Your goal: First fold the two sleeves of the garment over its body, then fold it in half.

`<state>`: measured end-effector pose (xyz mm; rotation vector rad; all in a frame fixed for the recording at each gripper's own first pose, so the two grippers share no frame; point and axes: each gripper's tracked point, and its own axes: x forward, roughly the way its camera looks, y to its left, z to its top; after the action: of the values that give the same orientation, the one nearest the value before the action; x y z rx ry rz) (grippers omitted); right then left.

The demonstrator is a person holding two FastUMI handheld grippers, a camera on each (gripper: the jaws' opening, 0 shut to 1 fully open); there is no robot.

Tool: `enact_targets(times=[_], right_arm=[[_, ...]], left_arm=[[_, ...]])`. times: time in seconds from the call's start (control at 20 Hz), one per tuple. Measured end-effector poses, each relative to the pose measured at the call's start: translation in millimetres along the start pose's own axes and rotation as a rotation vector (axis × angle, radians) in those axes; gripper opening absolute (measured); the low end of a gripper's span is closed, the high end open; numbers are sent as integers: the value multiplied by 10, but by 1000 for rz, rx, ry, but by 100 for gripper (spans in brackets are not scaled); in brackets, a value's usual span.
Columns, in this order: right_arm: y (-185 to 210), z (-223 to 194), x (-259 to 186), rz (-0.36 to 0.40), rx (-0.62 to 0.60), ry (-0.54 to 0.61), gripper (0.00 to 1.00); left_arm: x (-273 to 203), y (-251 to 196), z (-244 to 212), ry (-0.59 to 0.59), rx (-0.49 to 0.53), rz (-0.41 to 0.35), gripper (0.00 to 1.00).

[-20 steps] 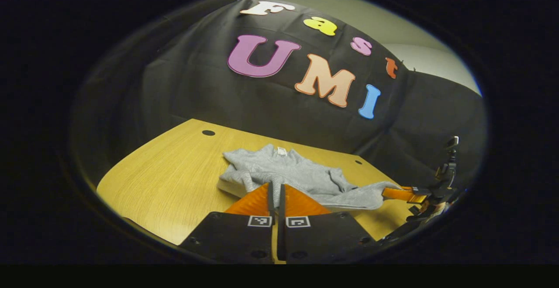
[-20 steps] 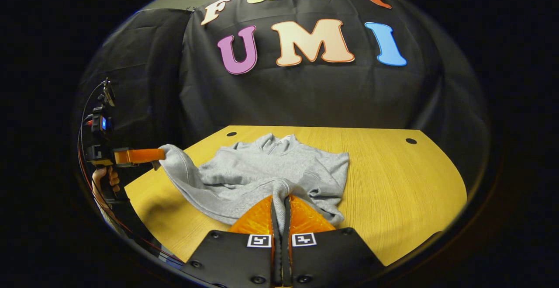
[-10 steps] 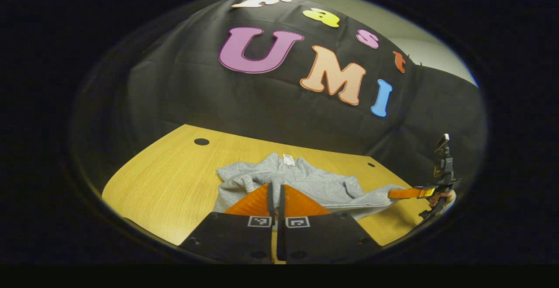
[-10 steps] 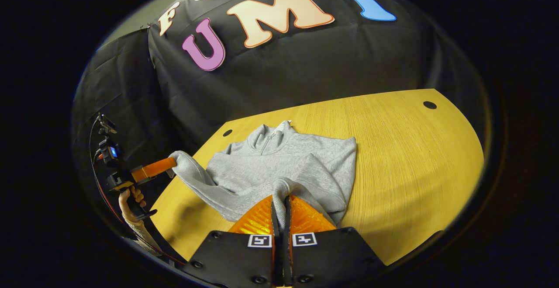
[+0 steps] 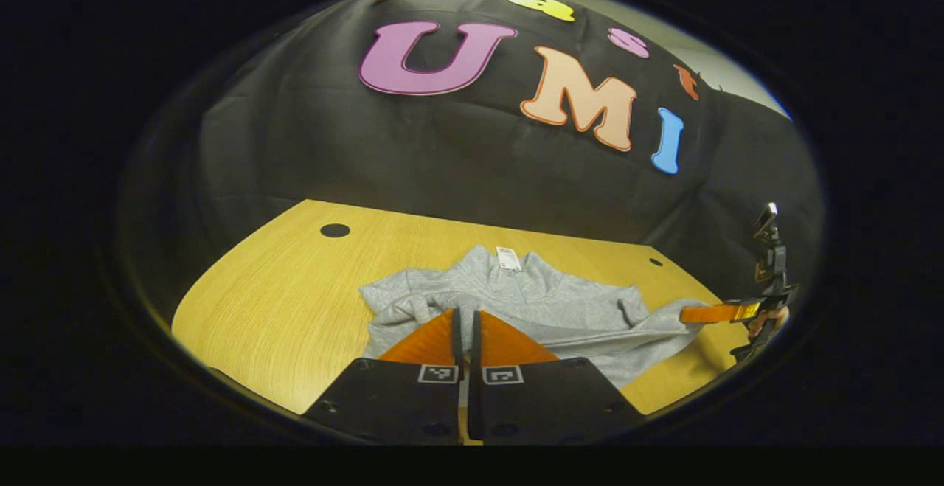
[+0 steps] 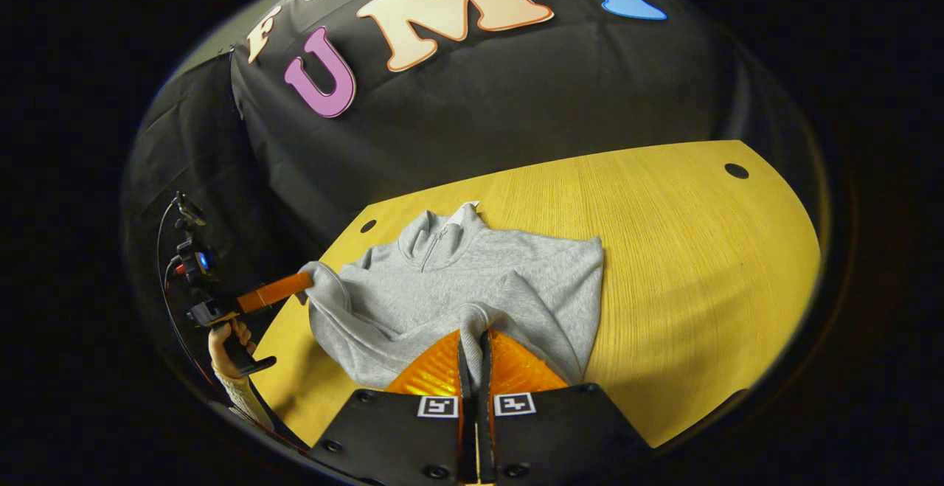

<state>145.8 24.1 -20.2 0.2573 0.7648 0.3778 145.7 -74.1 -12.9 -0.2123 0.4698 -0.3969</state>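
A grey zip-neck garment (image 6: 479, 279) lies on the wooden table (image 6: 700, 250), collar at the far side, sleeves lying over its body. My right gripper (image 6: 472, 335) is shut on a pinch of its near edge, with fabric rising between the orange fingers. Off to the left, my left gripper (image 6: 299, 283) grips the garment's other near corner, lifted off the table. In the left gripper view the garment (image 5: 560, 309) spreads beyond my left gripper (image 5: 464, 315), whose fingers stand close together. At the right of that view, the right gripper (image 5: 686, 315) holds the stretched edge.
The table (image 5: 280, 287) has small round holes (image 5: 335, 230) (image 6: 735, 170) near its far corners. Bare wood stretches to the right of the garment. A hand (image 6: 225, 335) holds the left gripper's handle, with cables behind it. Black cloth walls the booth.
Both grippers have carried the garment's near edge forward toward the collar. The right gripper view has tilted, and the garment's left corner now sits closer to the body.
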Motion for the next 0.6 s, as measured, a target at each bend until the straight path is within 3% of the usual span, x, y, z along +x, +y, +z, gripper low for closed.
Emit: enact_targets(times=[0.2,0.25,0.3,0.4,0.45,0.5,0.55,0.6], right_arm=[[-22,150,60,-14,18,-14,11],[-41,196,55,-26,10,-20,7],[-47,235,81,-26,14,-22,23],[-68,351,111,-38,37,-41,23],[-128,384,150,-53,37,-57,19],[-163,468,170,-61,47,-74,31],[-174,524,182,-59,63,-93,48],[-189,587,191,-55,76,-108,59]], left_arm=[[99,37,15,9,0,18,0],[127,54,45,5,7,23,0],[176,74,103,-1,19,37,0],[252,138,227,-36,50,76,6],[274,149,287,-45,55,87,10],[283,116,306,-51,58,80,14],[291,84,338,-56,63,78,34],[324,90,356,-63,75,85,46]])
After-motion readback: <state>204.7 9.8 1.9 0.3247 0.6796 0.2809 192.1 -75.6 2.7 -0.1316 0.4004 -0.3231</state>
